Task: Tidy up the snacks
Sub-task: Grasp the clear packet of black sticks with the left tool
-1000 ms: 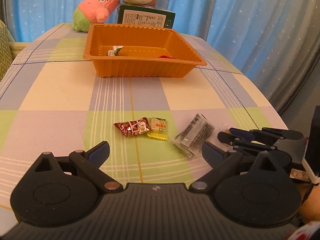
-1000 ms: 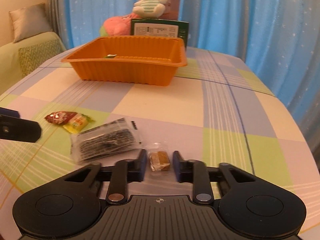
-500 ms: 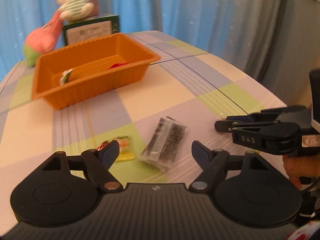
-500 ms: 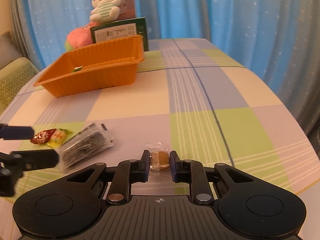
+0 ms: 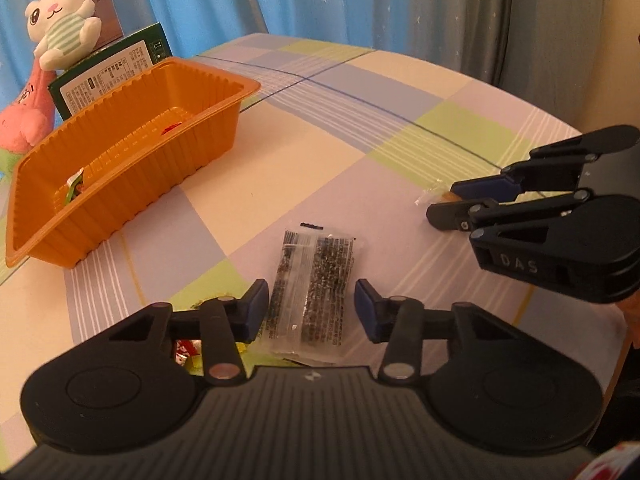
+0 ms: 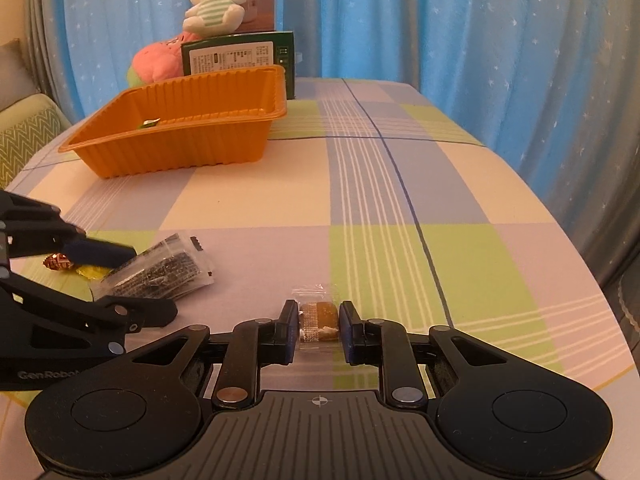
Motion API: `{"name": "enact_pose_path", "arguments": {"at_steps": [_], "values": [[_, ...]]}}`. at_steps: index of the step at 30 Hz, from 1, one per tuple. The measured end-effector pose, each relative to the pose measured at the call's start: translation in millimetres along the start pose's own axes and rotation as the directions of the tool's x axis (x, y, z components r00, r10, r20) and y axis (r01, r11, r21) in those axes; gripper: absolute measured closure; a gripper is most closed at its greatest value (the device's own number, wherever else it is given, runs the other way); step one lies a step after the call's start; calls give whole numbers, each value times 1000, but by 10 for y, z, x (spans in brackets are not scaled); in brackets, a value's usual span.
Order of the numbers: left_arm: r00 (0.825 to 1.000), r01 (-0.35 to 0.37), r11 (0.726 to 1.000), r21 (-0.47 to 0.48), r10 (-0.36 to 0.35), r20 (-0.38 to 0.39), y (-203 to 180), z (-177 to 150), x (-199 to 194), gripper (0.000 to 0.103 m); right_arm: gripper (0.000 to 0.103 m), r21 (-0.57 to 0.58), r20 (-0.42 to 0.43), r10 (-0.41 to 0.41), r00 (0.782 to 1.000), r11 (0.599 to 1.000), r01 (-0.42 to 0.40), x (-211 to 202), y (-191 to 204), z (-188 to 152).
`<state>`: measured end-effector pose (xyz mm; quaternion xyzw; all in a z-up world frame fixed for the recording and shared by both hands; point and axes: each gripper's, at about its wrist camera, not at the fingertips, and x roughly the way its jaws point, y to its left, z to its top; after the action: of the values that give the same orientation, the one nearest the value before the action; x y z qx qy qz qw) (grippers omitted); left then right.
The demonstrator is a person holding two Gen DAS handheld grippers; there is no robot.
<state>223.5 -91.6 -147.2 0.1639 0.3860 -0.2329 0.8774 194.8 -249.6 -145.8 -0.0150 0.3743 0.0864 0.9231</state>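
A clear packet of dark seeds [image 5: 312,288] lies flat on the checked tablecloth, between the fingers of my left gripper [image 5: 310,308]. Its jaws are closing, with a thin gap still showing on each side of the packet. The right wrist view shows the same gripper [image 6: 152,284] astride the packet [image 6: 160,272]. My right gripper [image 6: 319,320] is shut on a small brown snack in clear wrap [image 6: 318,316] at table level; the left wrist view shows it [image 5: 444,202] at the right. A red candy [image 6: 60,261] and a yellow candy [image 6: 90,272] lie beside the left fingers. The orange tray [image 5: 132,152] holds a few snacks.
Behind the tray [image 6: 180,152] stand a green box [image 6: 236,56], a white plush rabbit [image 6: 216,4] and a pink plush [image 6: 156,62]. Blue curtains hang behind the table. The table's rounded edge [image 6: 580,256] runs along the right. A green sofa [image 6: 24,136] sits at the far left.
My left gripper has swung right from the candies to the seed packet, rolled, and its jaws have narrowed around it. The right gripper stays shut on the brown snack.
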Motion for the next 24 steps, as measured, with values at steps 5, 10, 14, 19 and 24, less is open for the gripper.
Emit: {"name": "enact_pose_path", "arguments": {"at_steps": [5, 10, 14, 19, 24], "values": [[1000, 0, 999, -44, 0, -13, -9, -16, -39, 69, 81, -34, 5, -15, 1000, 999, 15, 4, 45, -11], [1000, -2, 995, -101, 1, -4, -7, -61, -80, 69, 81, -13, -1, -13, 1000, 1000, 13, 13, 31, 1], [1000, 2, 981, -193, 0, 13, 43, -100, -112, 69, 81, 4, -15, 2, 1000, 1000, -2, 10, 22, 26], [1000, -9, 963, -270, 12, 9, 68, -123, -179, 70, 82, 22, 1, 41, 999, 999, -41, -50, 85, 20], [1000, -27, 940, -340, 30, 5, 113, -166, -306, 70, 82, 31, 49, 60, 997, 998, -62, -161, 116, 79]]}}
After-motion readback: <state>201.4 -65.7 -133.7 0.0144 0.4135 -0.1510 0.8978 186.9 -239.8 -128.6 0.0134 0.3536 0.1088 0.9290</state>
